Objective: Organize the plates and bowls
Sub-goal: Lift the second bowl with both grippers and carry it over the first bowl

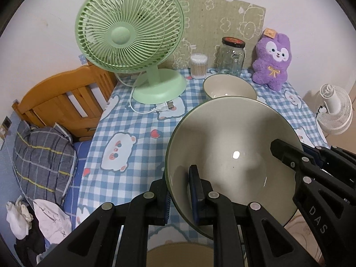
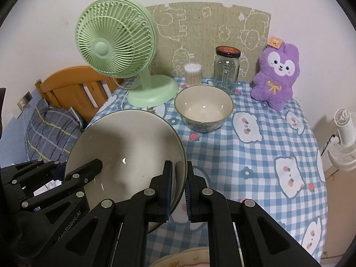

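left gripper [image 1: 181, 191] and right gripper [image 2: 178, 191], fingers clamped on large bowl [image 1: 233, 155] rim

Both tools, right [image 2: 178, 191] and left [image 2: 93, 166], pinch the large bowl [image 2: 124, 146] above the checked tablecloth [image 2: 255, 155].
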`<state>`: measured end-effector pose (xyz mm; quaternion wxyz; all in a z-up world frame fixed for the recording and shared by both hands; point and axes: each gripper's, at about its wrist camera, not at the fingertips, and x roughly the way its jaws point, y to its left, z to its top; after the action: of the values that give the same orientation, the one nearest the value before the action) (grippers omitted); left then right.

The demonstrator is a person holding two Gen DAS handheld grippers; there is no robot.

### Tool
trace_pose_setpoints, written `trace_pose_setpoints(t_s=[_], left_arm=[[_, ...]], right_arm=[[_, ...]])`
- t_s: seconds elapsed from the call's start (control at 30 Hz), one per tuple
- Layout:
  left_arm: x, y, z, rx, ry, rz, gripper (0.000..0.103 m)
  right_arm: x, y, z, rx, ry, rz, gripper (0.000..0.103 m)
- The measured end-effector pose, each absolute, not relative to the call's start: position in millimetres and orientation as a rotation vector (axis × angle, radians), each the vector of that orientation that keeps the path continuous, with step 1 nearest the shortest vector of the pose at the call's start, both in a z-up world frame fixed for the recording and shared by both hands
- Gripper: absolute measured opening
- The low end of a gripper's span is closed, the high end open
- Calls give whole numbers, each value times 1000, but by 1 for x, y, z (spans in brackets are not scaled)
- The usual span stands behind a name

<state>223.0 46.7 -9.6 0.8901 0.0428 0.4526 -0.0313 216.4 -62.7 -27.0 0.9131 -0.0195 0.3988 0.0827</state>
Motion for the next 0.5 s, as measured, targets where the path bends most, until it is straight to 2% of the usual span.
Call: trace_pose_setpoints(t_s=[0.5], left_arm=[[171, 59, 1, 80, 907, -58, 13]], right_arm=[[162, -52, -18, -51, 794, 191, 13]])
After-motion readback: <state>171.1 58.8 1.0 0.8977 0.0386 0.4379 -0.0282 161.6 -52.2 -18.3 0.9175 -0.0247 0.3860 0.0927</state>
